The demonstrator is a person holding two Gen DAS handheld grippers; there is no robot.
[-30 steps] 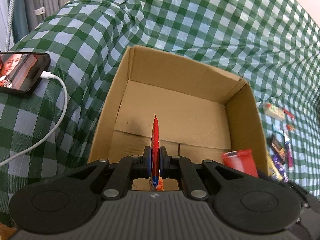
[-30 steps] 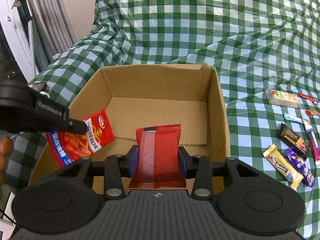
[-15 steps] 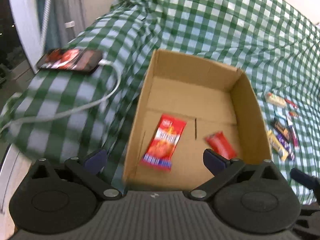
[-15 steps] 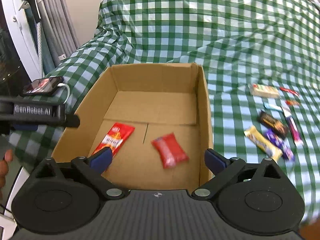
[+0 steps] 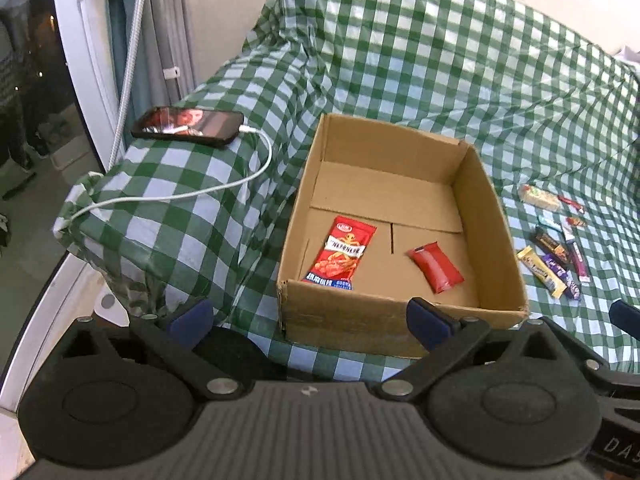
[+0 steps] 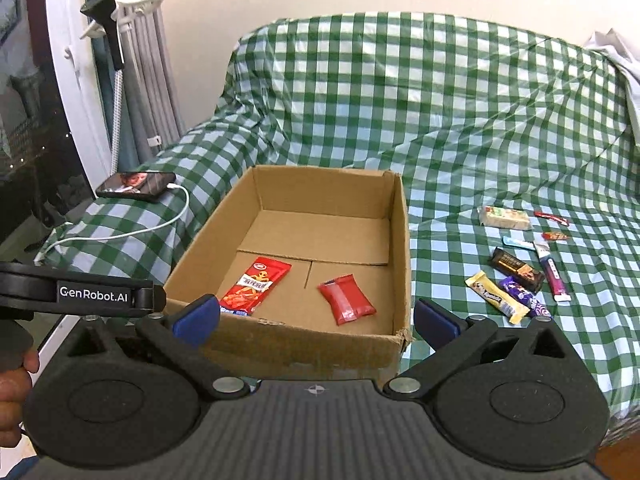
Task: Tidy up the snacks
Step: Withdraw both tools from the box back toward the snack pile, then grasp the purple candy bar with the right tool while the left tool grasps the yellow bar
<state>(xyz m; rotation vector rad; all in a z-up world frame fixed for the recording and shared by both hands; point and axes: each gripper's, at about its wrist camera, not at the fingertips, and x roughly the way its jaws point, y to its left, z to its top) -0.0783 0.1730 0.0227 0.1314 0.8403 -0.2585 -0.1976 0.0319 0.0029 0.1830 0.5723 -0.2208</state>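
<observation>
Ahead of my left gripper (image 5: 308, 318) and just below its line sits the open cardboard box (image 5: 494, 216) on the green checked cloth (image 5: 400, 60); both jaws stand wide with nothing between the pads; right gripper (image 6: 318, 316) likewise, still spreading to its widest, pads bare, its left pad overlapping the box's near wall in view and its right pad just outside the near right corner; whether either touches the card I cannot tell. Inside the box, on the floor flaps: long red snack packet (image 5: 342, 252) with blue bottom edge, lying flat toward the left half; small red pouch (image 5: 436, 266) lying flat to its right, the two apart, not touching. Beyond the box's right wall, to the right of both grippers, a loose group of snacks on the cloth: pale wafer bar (image 6: 505, 217) farthest, dark chocolate bar (image 6: 517, 270), yellow bar (image 6: 496, 296) and purple bar (image 6: 523, 295) side by side nearest, pink stick (image 6: 554, 278) at the outer edge, a few small sweets I cannot read. To the left of the box, on a raised fold of cloth, a phone (image 5: 188, 126) with lit screen, white cable (image 5: 224, 188) trailing from it. In the right wrist view the left gripper's arm crosses the left edge, a hand (image 6: 14, 384) partly visible below it.
</observation>
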